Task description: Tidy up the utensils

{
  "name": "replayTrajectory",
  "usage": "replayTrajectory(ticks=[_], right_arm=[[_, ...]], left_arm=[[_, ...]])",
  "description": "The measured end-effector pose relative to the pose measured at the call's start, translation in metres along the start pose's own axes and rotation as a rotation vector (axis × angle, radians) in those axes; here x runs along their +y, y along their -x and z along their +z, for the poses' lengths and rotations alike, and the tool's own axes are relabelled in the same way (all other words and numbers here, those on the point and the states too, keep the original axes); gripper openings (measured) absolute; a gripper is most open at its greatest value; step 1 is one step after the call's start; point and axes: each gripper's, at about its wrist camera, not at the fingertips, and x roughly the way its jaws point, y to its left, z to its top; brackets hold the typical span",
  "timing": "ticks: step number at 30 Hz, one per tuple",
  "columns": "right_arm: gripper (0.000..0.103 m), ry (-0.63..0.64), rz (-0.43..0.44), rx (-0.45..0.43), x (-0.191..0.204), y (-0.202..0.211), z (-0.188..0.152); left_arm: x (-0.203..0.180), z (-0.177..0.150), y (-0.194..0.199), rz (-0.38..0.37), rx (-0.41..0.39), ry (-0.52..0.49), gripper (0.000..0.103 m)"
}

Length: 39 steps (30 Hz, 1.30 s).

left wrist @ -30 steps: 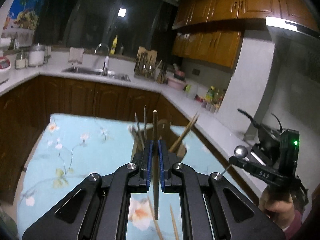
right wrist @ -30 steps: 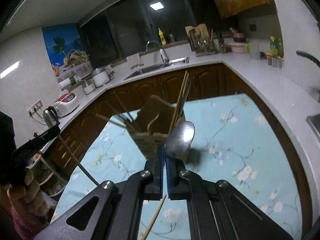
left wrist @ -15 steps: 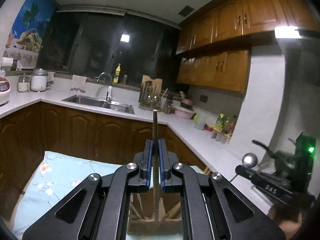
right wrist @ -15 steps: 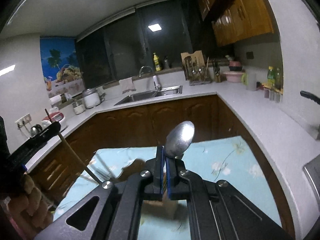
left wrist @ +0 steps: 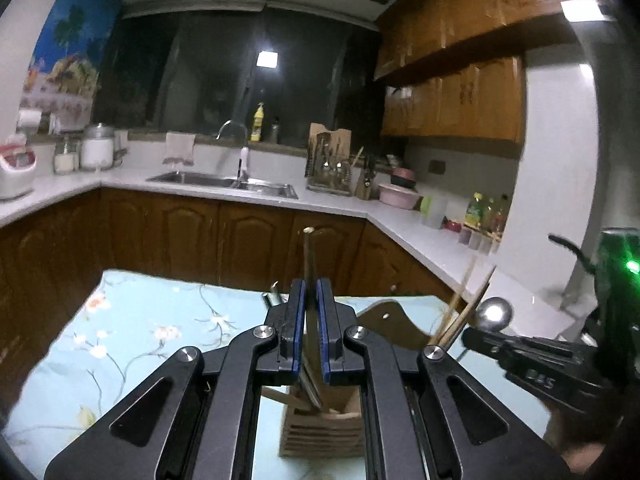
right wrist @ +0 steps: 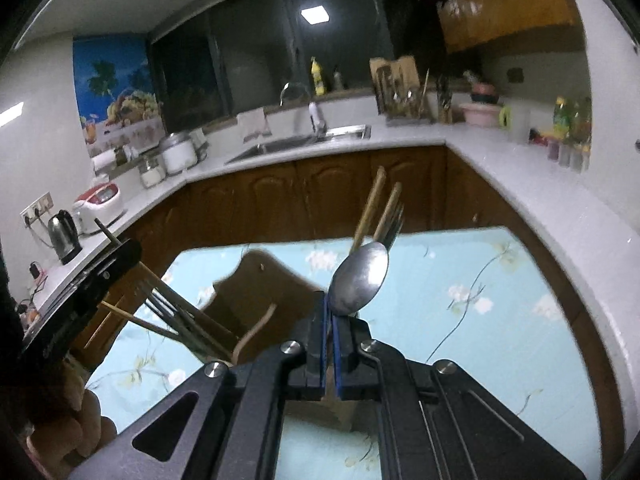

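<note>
Left wrist view: the left gripper [left wrist: 311, 292] is clamped on an upright chopstick [left wrist: 308, 256] above the wooden holder [left wrist: 320, 432], which stands near the tabletop's [left wrist: 132, 320] front edge. Right wrist view: the holder sits left of centre with chopsticks and forks in it, and the right gripper [right wrist: 331, 320] is closed on a spoon [right wrist: 360, 278], bowl up.

White letters, seemingly "DAS" though blurred, are showing on the black body of the right gripper [left wrist: 476, 336] at the right; nothing else in the kitchen is reading clearly.
</note>
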Motion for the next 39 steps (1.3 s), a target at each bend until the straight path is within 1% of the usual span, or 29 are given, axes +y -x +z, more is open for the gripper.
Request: replayTrajectory(ticks=[5,8,9,10,12,14,15,16,17,19,21,23,25,26,27,28,29,30,31,37,38,39], right_arm=[[0.003,-0.024,0.013,0.076,-0.006,-0.018,-0.007],[0.003,-0.031,0.023,0.084,-0.011,-0.018,-0.007],[0.004,-0.035,0.024,0.088,-0.011,-0.018,-0.006],[0.008,-0.038,0.029,0.091,-0.011,-0.018,-0.004],[0.01,-0.052,0.037,0.092,-0.012,-0.015,-0.001],[0.022,-0.058,0.039,0.082,-0.013,-0.011,0.001],[0.037,-0.065,0.045,0.071,-0.014,-0.008,0.002],[0.045,-0.072,0.052,0.055,-0.014,-0.003,0.002],[0.045,-0.073,0.052,0.036,-0.015,0.002,0.003],[0.045,-0.076,0.044,0.015,-0.017,0.01,0.004],[0.047,-0.095,0.045,0.001,-0.02,0.017,0.004],[0.048,-0.106,0.037,-0.013,-0.024,0.024,0.002],[0.049,-0.112,0.031,-0.021,-0.027,0.03,0.001],[0.049,-0.116,0.028,-0.024,-0.029,0.032,-0.001],[0.051,-0.12,0.028,-0.026,-0.03,0.034,-0.003],[0.056,-0.123,0.025,-0.031,-0.031,0.038,-0.005],[0.058,-0.127,0.021,-0.036,-0.033,0.041,-0.007],[0.06,-0.13,0.021,-0.04,-0.034,0.043,-0.009],[0.06,-0.134,0.021,-0.043,-0.036,0.045,-0.011],[0.061,-0.176,0.025,-0.078,-0.046,0.063,-0.023],[0.063,-0.188,0.03,-0.088,-0.048,0.067,-0.025],[0.067,-0.206,0.039,-0.102,-0.051,0.072,-0.028]], left_arm=[[0.006,0.008,-0.002,-0.05,0.037,-0.017,0.006],[0.009,0.013,-0.005,-0.059,0.057,-0.016,0.006],[0.008,0.013,-0.006,-0.058,0.06,-0.017,0.006],[0.008,0.014,-0.007,-0.058,0.062,-0.017,0.006],[0.008,0.013,-0.009,-0.067,0.065,-0.012,0.009],[0.008,0.015,-0.009,-0.086,0.07,-0.003,0.014],[0.007,0.014,-0.008,-0.09,0.07,-0.001,0.017],[0.007,0.016,-0.006,-0.093,0.066,0.0,0.02],[0.006,0.016,-0.005,-0.093,0.061,0.002,0.029],[0.005,0.019,0.0,-0.099,0.043,0.013,0.039],[0.005,0.02,0.005,-0.099,0.034,0.019,0.042],[0.005,0.023,0.011,-0.101,0.025,0.032,0.051],[0.006,0.024,0.018,-0.099,0.014,0.041,0.055],[0.008,0.025,0.022,-0.098,0.008,0.048,0.06],[0.01,0.024,0.026,-0.095,0.005,0.054,0.063],[0.014,0.023,0.031,-0.091,-0.002,0.064,0.068],[0.017,0.022,0.037,-0.086,-0.011,0.072,0.072],[0.02,0.02,0.043,-0.077,-0.02,0.08,0.075],[0.024,0.018,0.048,-0.066,-0.026,0.089,0.078],[0.053,-0.001,0.066,-0.043,-0.009,0.177,0.079],[0.06,-0.008,0.07,-0.052,0.0,0.21,0.079],[0.062,-0.014,0.074,-0.062,0.003,0.23,0.08]])
